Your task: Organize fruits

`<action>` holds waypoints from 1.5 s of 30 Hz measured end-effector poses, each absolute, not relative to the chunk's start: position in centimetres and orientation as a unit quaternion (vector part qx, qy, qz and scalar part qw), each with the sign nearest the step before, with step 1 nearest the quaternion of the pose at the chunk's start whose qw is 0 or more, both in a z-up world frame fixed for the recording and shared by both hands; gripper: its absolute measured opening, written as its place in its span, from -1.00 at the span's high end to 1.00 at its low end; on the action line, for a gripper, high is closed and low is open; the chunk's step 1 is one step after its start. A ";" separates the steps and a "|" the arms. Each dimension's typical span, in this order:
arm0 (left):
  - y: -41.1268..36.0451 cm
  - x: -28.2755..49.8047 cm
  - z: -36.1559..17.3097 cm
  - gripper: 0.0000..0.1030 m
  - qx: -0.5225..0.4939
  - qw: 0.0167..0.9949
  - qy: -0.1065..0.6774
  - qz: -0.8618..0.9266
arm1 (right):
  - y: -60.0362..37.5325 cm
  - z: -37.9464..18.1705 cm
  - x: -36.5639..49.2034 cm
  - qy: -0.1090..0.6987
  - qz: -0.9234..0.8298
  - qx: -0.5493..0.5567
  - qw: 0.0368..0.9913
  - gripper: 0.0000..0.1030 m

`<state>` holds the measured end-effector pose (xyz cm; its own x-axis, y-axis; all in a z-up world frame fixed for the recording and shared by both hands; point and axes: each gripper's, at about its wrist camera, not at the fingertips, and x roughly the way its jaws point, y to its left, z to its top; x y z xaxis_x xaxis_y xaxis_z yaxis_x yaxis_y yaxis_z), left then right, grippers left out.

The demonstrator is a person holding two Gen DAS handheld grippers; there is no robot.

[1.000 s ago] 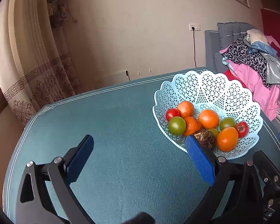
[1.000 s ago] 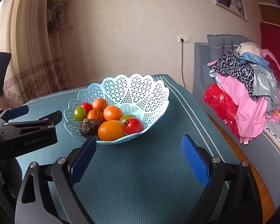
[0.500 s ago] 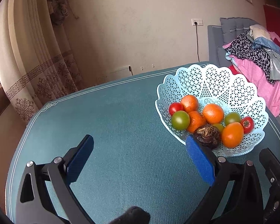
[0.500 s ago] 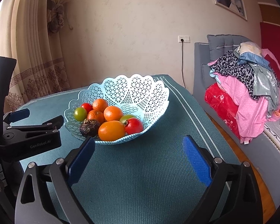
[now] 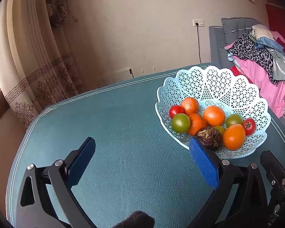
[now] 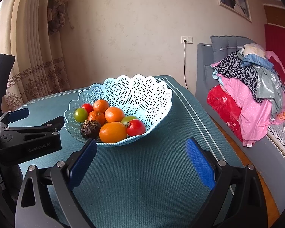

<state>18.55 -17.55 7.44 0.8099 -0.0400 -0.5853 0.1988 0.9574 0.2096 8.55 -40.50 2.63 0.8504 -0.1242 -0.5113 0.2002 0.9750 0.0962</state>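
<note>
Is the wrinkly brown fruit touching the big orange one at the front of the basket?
Touching. In the right wrist view the wrinkly brown fruit presses right against the big orange fruit, with no gap between them, both lying in the blue basket.

"GenRobot.AI" lettering showing on black body of left gripper [image 6: 26,117], seen in right wrist view. No other readable text appearing anywhere.

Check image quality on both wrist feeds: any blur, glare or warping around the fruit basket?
Left wrist view: the basket and fruit are sharp, the window edge at far left is blown out, and the table edge bows from fisheye. Right wrist view: sharp too, with small highlights on the red tomato, dark vignetted corners, and the left gripper in frame.
</note>
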 end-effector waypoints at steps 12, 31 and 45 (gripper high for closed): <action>-17.6 18.4 7.4 -0.95 0.132 0.942 0.301 -0.065 | -40.6 2.5 8.5 0.264 -0.088 0.072 0.958 -0.83; -17.7 18.3 7.4 -0.95 0.134 0.941 0.303 -0.067 | -40.5 2.5 8.7 0.265 -0.088 0.071 0.958 -0.83; -17.9 18.4 7.3 -0.95 0.135 0.941 0.304 -0.068 | -40.5 2.5 8.7 0.266 -0.088 0.071 0.957 -0.83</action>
<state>18.41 -17.85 7.31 0.8063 -0.0464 -0.5896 0.2109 0.9540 0.2133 8.71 -40.52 2.54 0.8433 -0.1315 -0.5211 0.2067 0.9744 0.0886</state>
